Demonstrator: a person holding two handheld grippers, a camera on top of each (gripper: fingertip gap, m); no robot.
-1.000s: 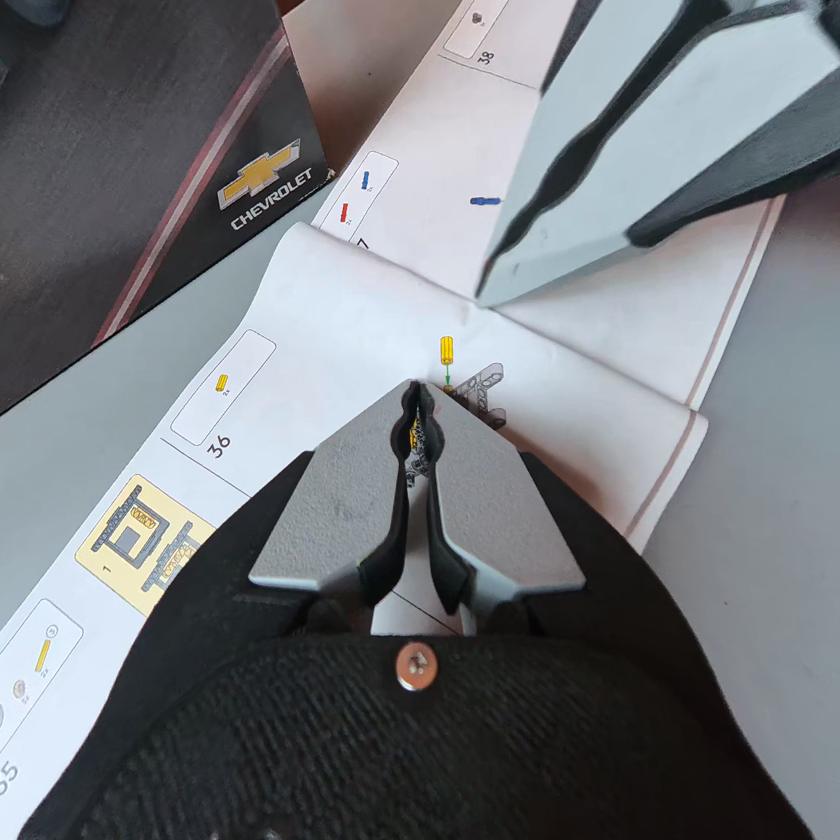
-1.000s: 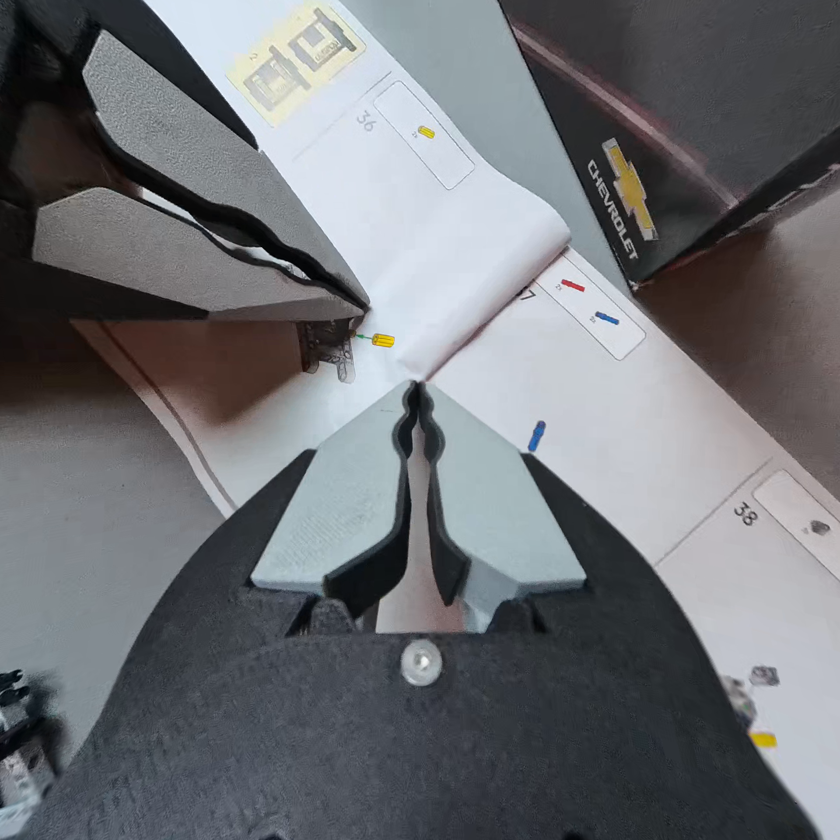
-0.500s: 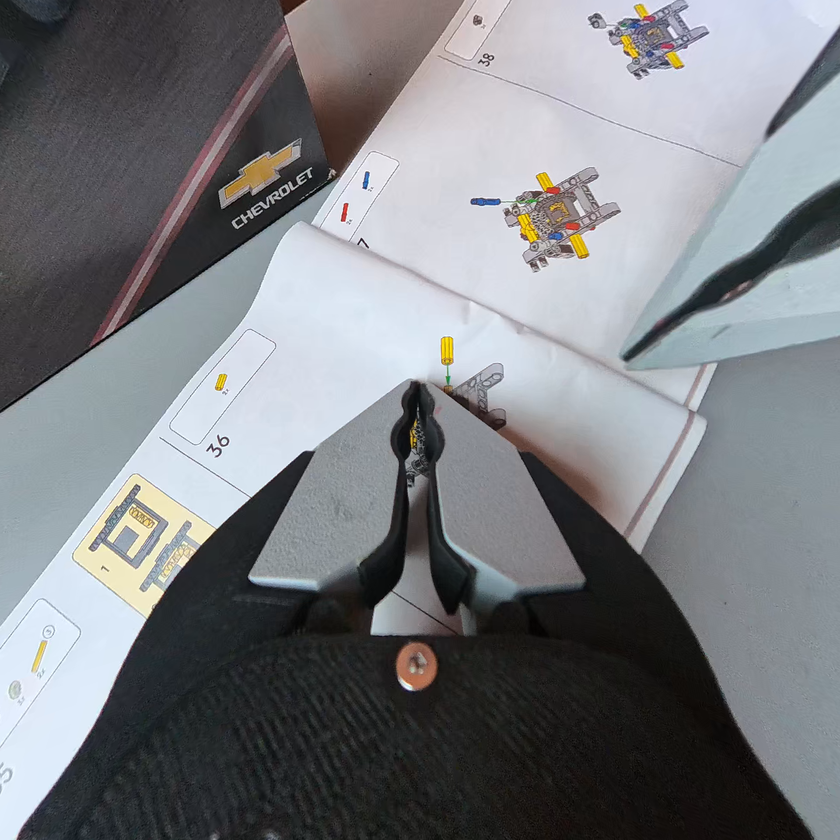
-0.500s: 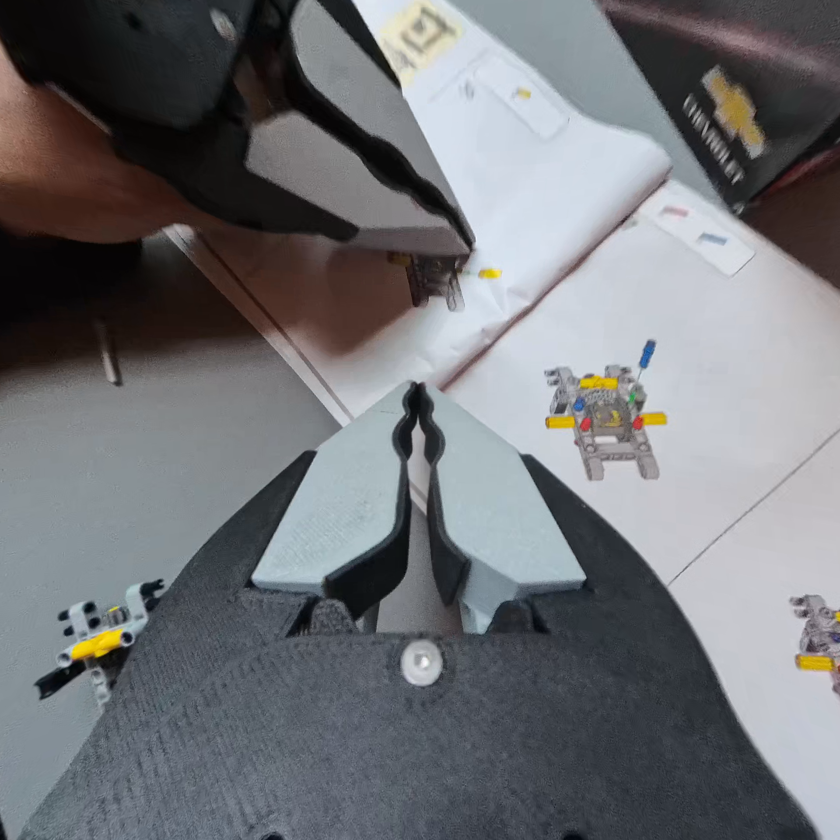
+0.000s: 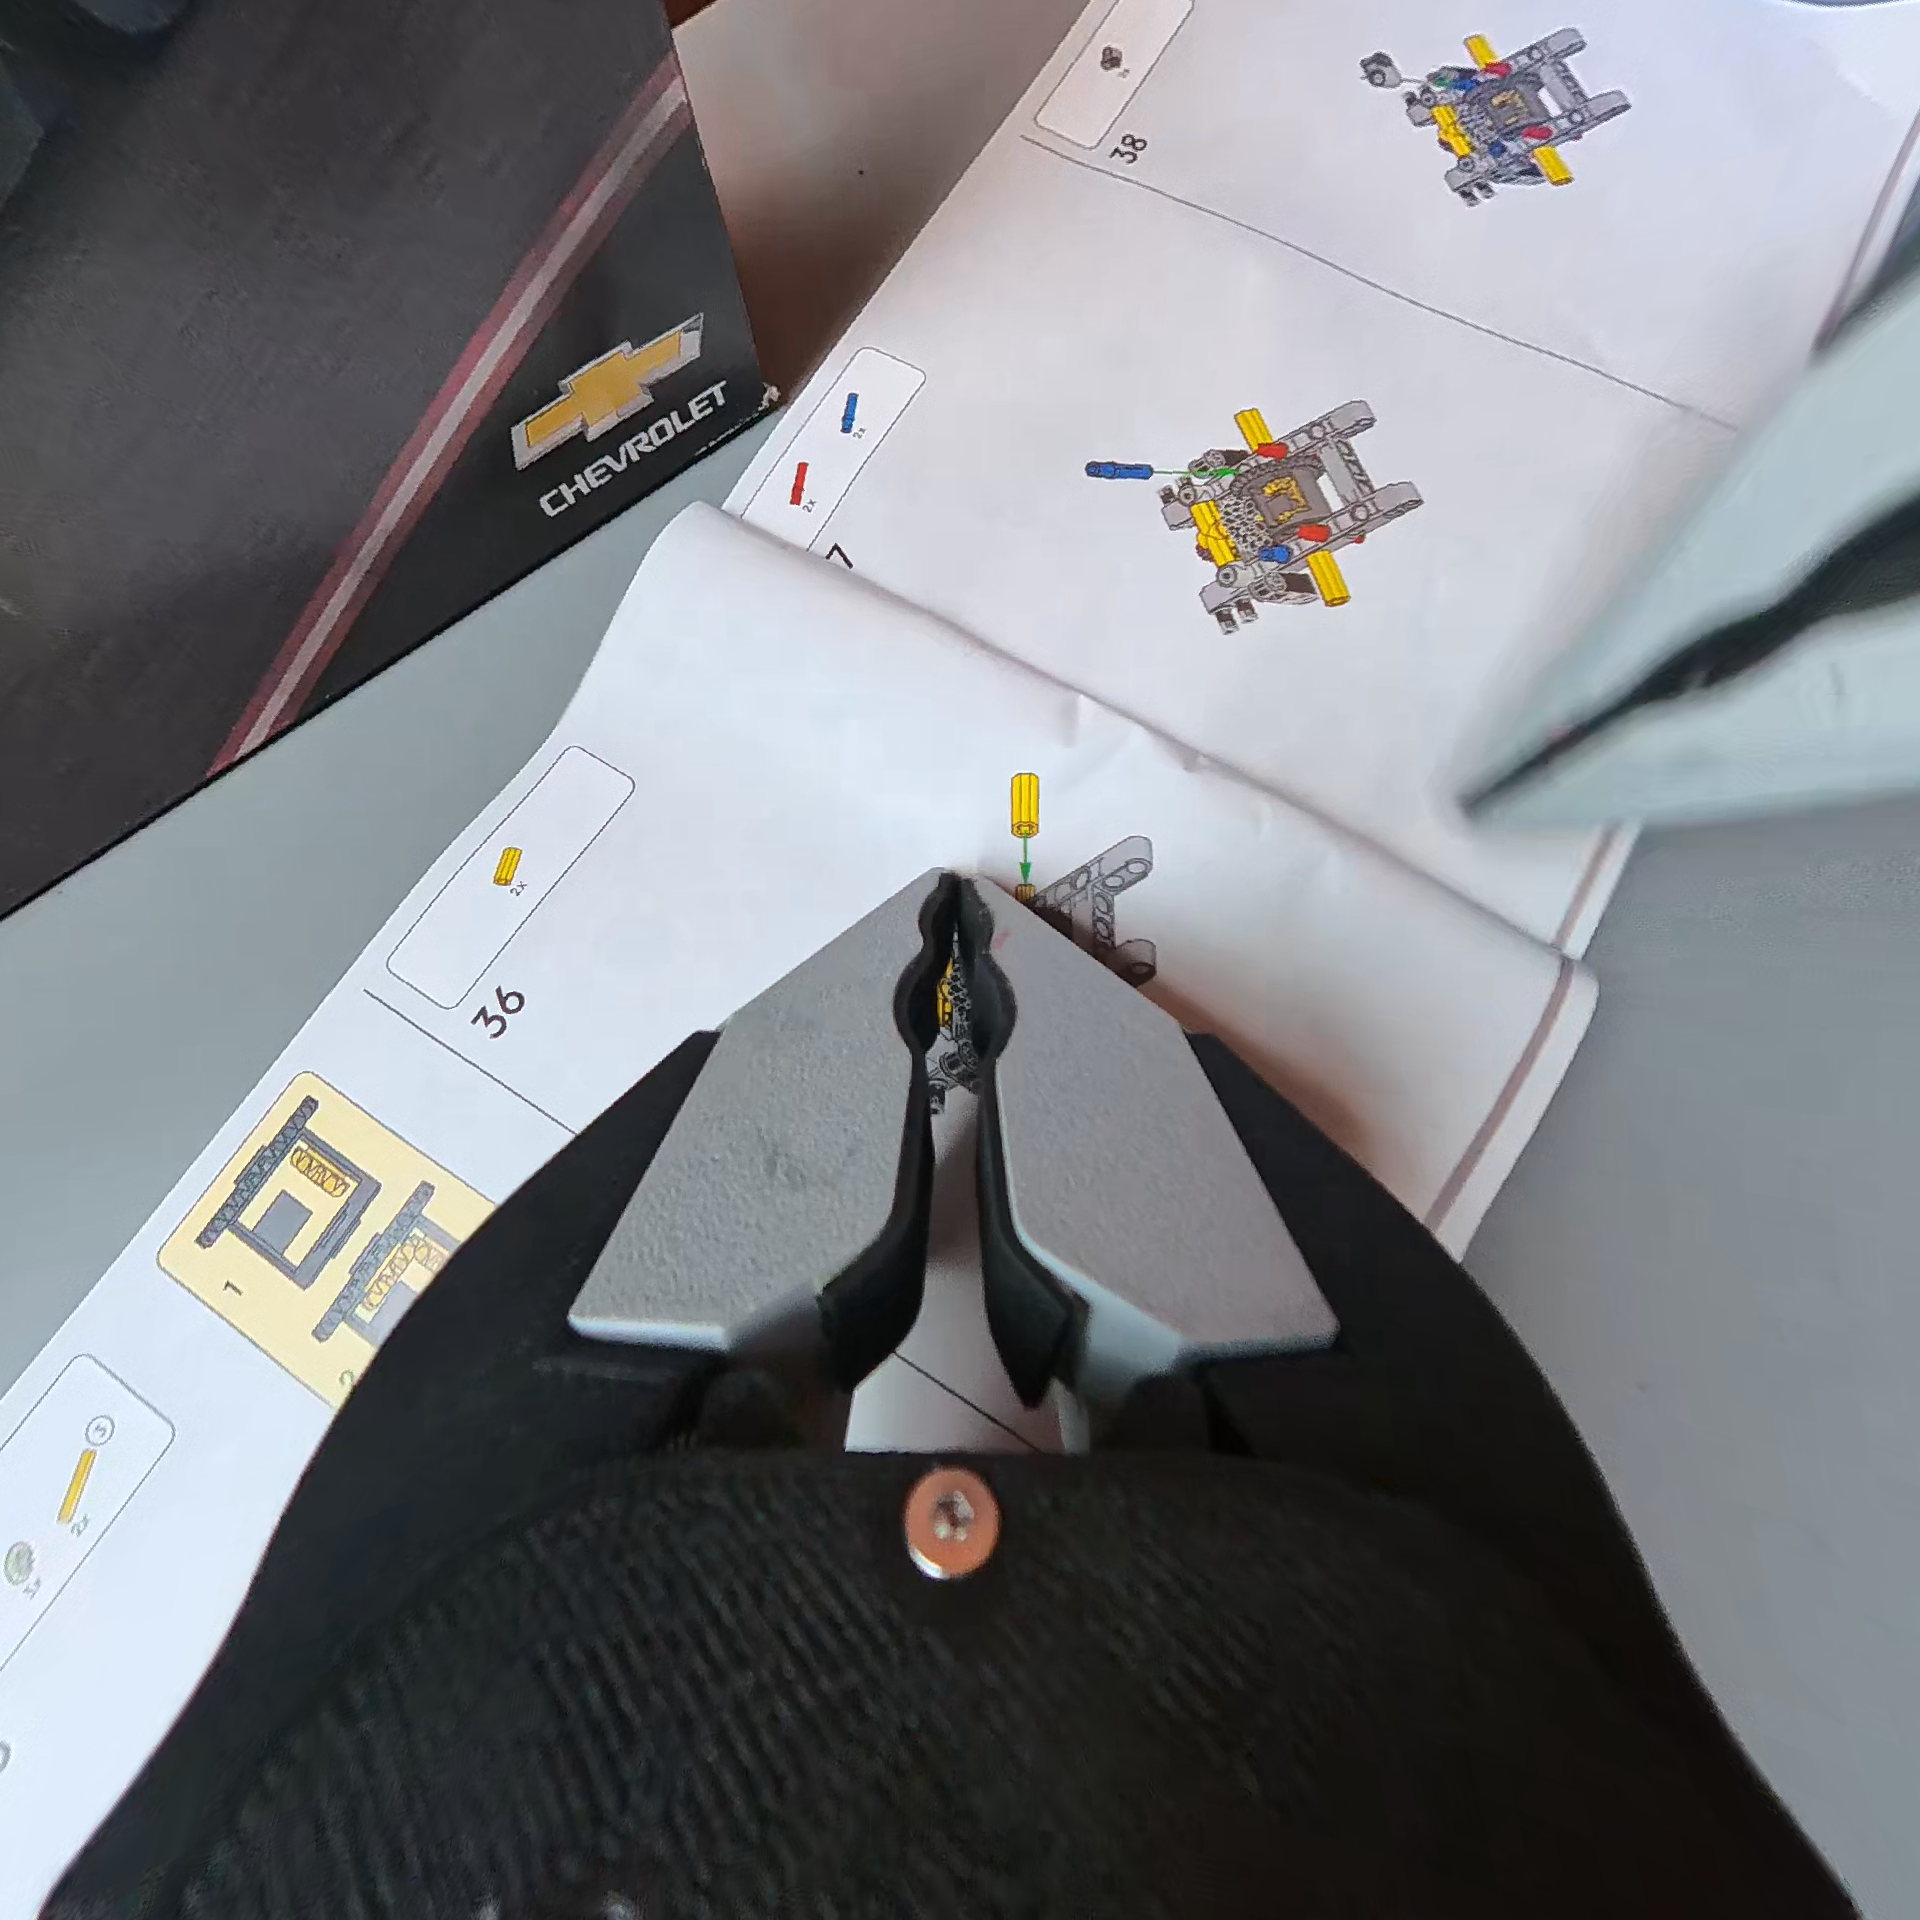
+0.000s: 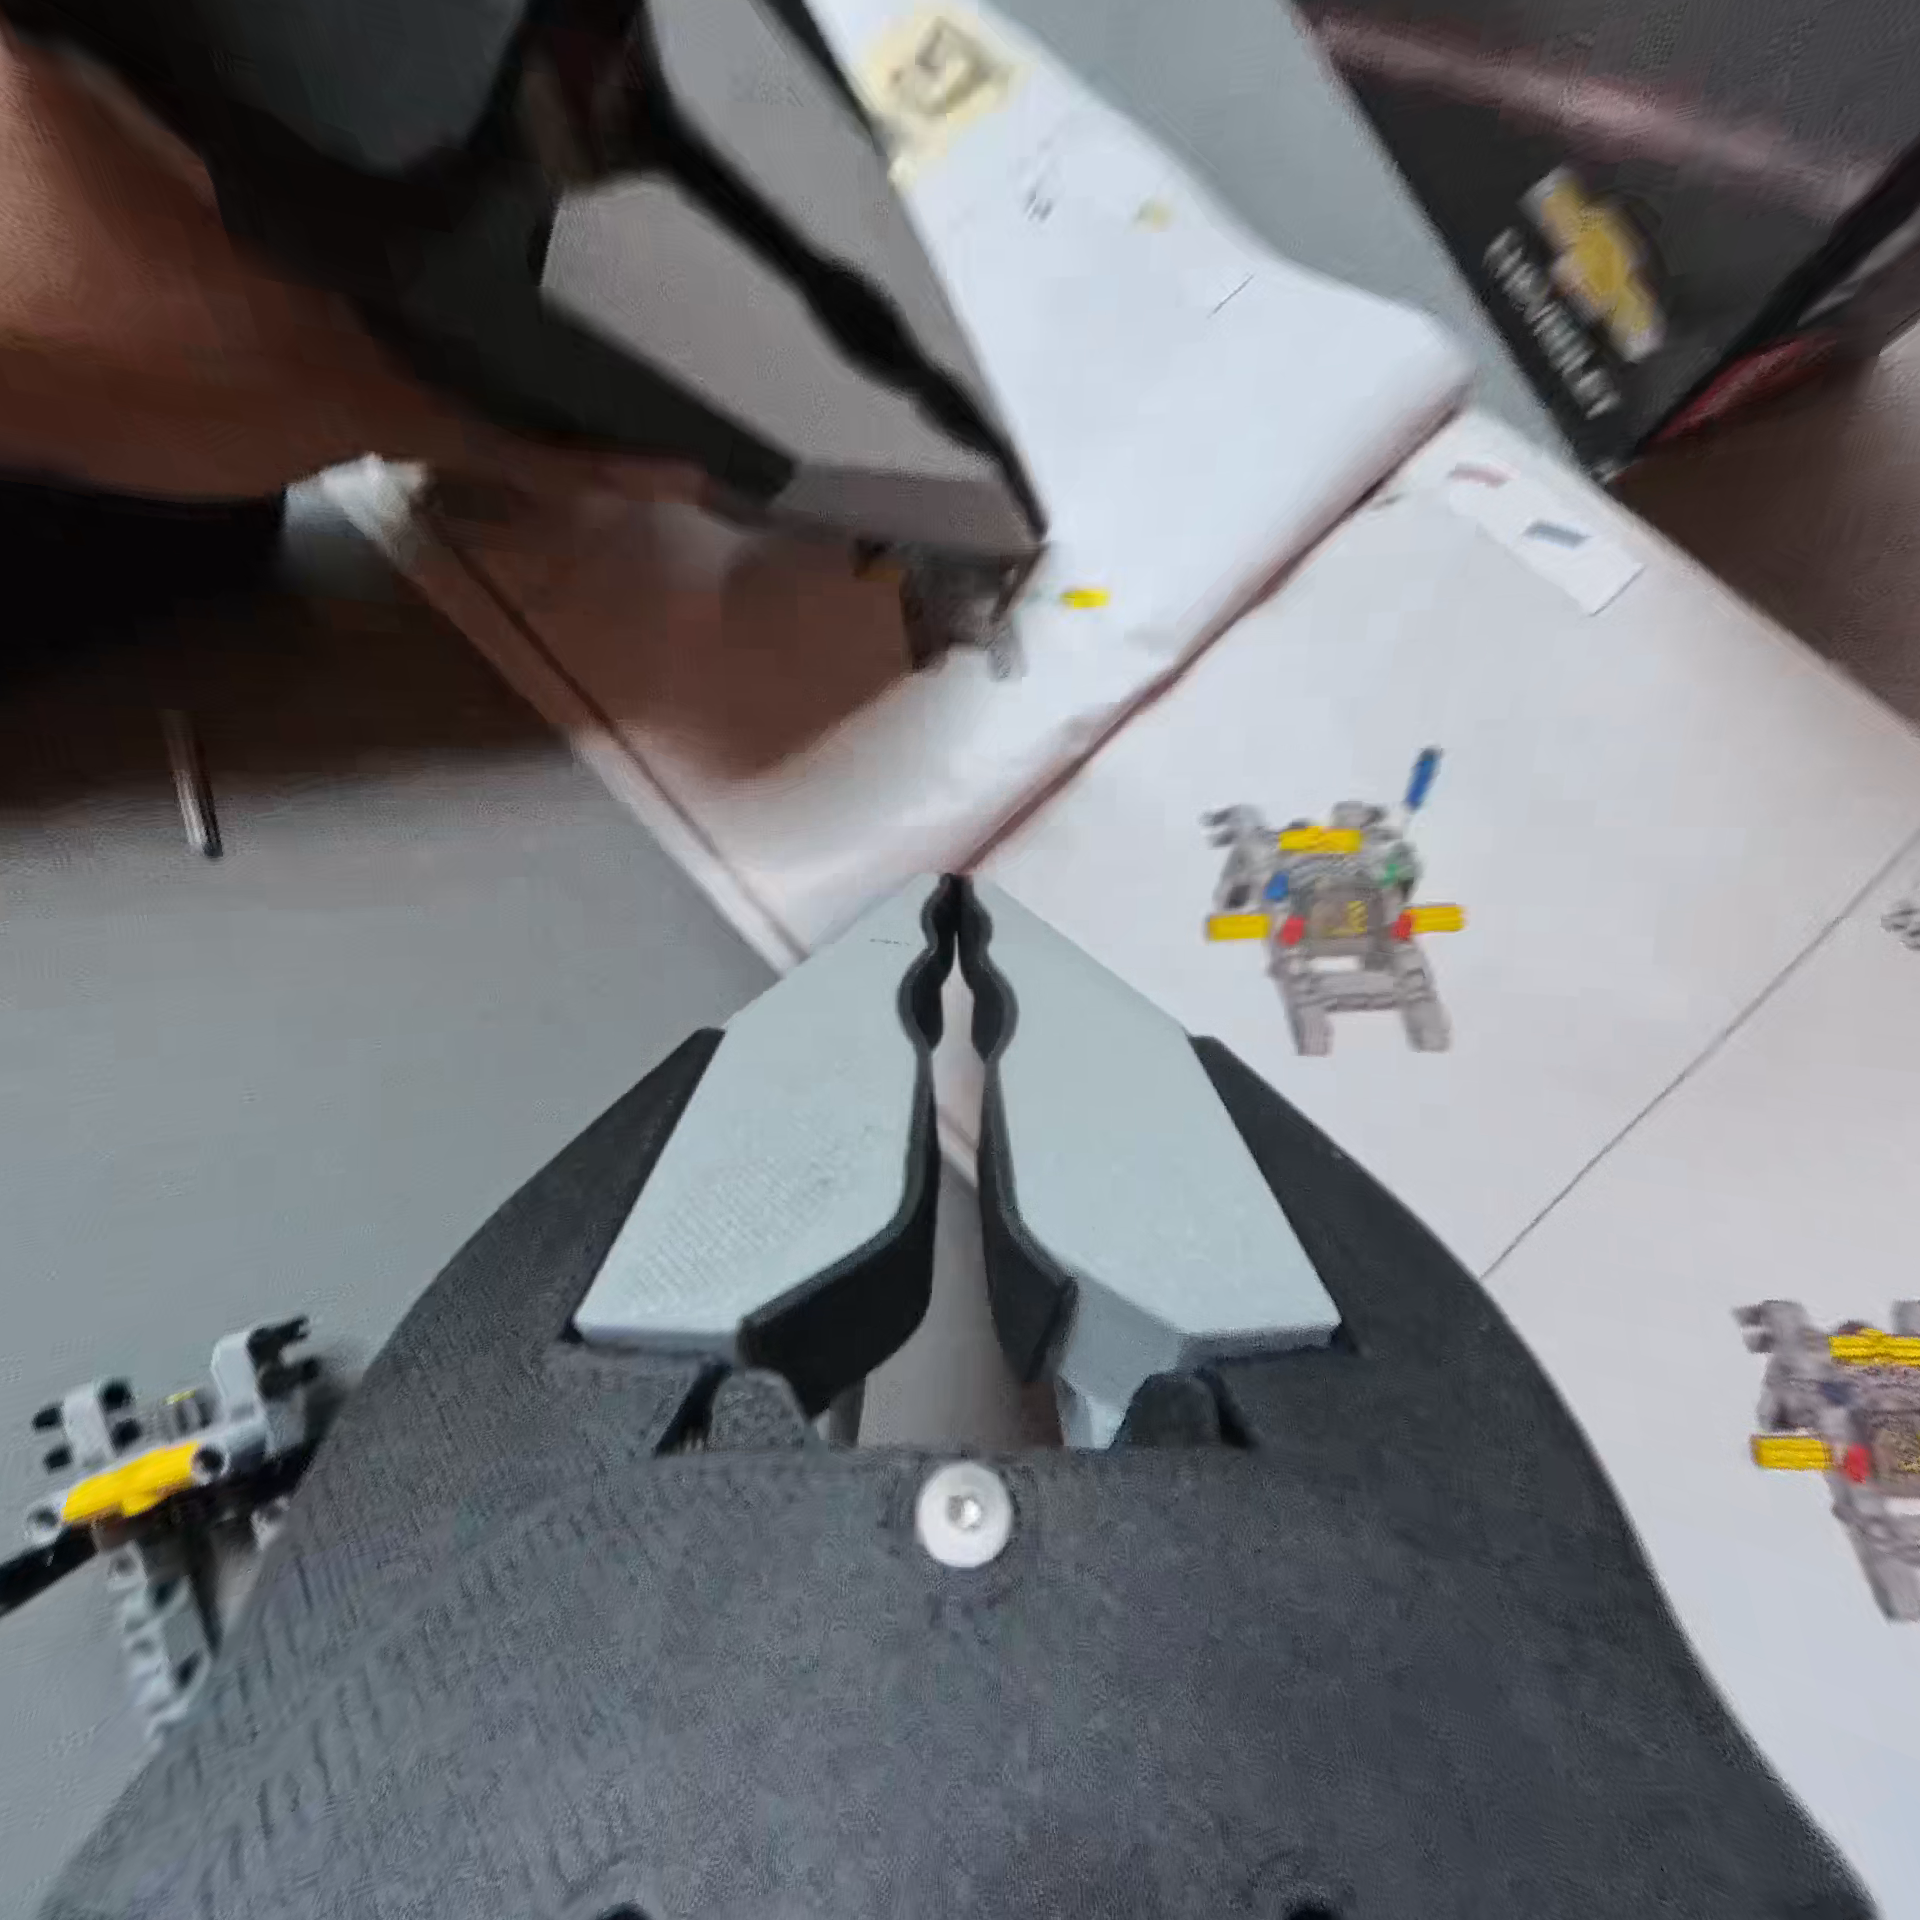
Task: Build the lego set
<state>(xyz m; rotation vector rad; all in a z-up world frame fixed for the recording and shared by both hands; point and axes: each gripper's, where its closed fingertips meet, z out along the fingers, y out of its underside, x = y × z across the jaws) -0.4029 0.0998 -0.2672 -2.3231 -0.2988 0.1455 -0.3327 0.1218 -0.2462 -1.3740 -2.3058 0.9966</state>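
Note:
The open instruction booklet (image 5: 831,717) lies on the grey table. My left gripper (image 5: 951,883) is shut, with its tips down on the curled left page beside a printed yellow part; it holds nothing I can see. It also shows in the right wrist view (image 6: 1023,540), blurred. My right gripper (image 6: 951,883) is shut and empty, over the booklet's near edge (image 6: 1558,727). Its pale fingers show at the right edge of the left wrist view (image 5: 1662,707). A small grey, black and yellow lego assembly (image 6: 156,1455) sits on the table at the lower left.
A black set box (image 5: 312,312) stands behind the booklet and also shows in the right wrist view (image 6: 1662,208). A thin dark rod (image 6: 192,779) lies on the table (image 6: 312,1039). A person's hand (image 6: 156,364) holds the left gripper.
My right gripper has pulled away from the booklet's middle fold towards its outer edge, uncovering the printed pictures. The lego assembly has come into its view. My left gripper has stayed on the page.

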